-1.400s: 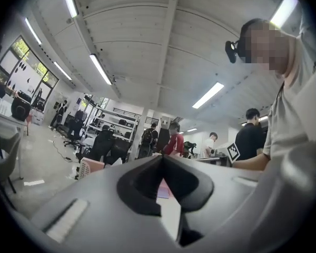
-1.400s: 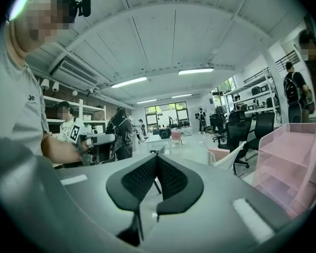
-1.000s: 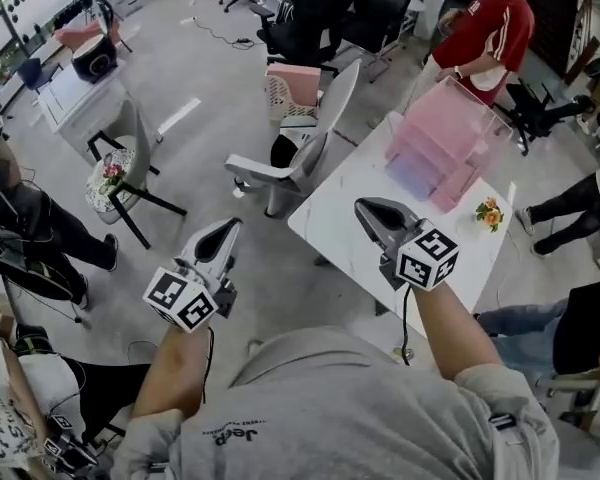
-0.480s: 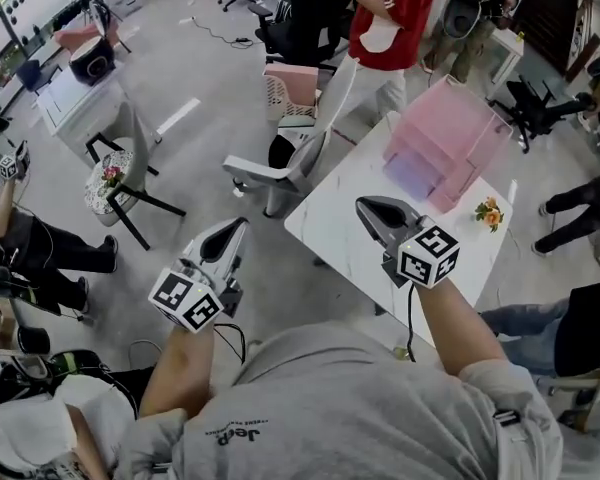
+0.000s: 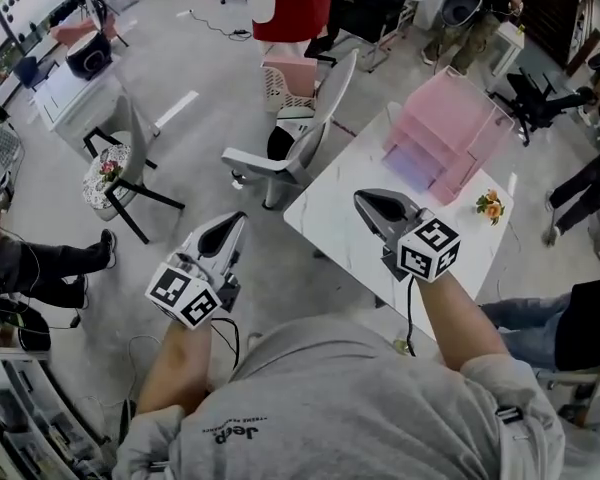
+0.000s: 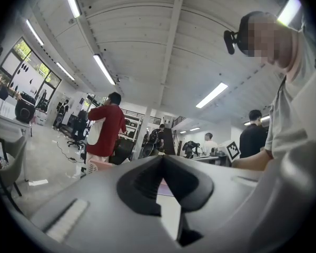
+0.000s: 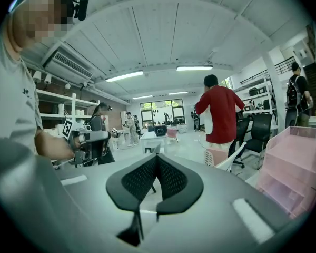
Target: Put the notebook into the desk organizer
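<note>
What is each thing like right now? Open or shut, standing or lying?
Left hand-held gripper: shut, holding nothing, over the floor.
Right hand-held gripper: shut, holding nothing, over the table.
Desk organizer: standing upright on the table.
Chair: empty, beside the table.
Flowers: sitting on the table near the desk organizer.

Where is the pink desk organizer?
In the head view, the pink desk organizer stands at the far end of the white table, beyond the right gripper, near small flowers.
</note>
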`<state>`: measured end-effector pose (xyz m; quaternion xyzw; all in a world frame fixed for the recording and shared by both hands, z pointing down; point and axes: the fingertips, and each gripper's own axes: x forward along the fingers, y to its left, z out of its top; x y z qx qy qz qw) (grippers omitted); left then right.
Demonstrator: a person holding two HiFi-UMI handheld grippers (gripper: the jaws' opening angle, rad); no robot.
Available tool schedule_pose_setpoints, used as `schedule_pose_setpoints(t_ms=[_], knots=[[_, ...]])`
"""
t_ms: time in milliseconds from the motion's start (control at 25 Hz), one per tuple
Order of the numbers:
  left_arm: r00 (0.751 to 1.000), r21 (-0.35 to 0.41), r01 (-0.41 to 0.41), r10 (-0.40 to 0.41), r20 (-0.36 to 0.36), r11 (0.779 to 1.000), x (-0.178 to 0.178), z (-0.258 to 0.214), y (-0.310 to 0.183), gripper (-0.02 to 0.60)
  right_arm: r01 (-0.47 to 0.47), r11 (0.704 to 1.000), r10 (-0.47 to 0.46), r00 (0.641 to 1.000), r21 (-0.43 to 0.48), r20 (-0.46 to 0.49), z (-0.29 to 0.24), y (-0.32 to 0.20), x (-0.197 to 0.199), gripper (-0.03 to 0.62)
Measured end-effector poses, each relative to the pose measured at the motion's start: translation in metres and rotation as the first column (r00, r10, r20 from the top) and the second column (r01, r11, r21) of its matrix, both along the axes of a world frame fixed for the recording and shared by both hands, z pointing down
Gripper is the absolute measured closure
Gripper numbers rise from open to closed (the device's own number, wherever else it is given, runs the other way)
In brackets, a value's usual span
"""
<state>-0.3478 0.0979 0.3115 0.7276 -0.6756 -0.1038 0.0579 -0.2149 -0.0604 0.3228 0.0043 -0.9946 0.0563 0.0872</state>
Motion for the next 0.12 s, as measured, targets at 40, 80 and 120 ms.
schedule_pose_setpoints(t_ms=[40,80,120], knots=[[1.0,0.002,-0.002,0.002,0.001,1.0,-0.0001,0.0013,0.0012,0.522,0.0,1.0,0.0,1.0,0.001,0.0,0.0005,0.001,0.0,0.592],[1.0,0.004,-0.003,0.003,0.002,1.0,-0.0001,0.0022,0.0023,0.522,0.0,1.0,0.0,1.0,0.003,-0.001,0.0011,0.002,0.0002,0.592],[1.0,0.005,-0.005,0.005,0.003,1.0,0.0001,0.003,0.0032,0.522,0.0,1.0,0.0,1.0,0.005,-0.001,0.0018,0.0029,0.0003,0.592]])
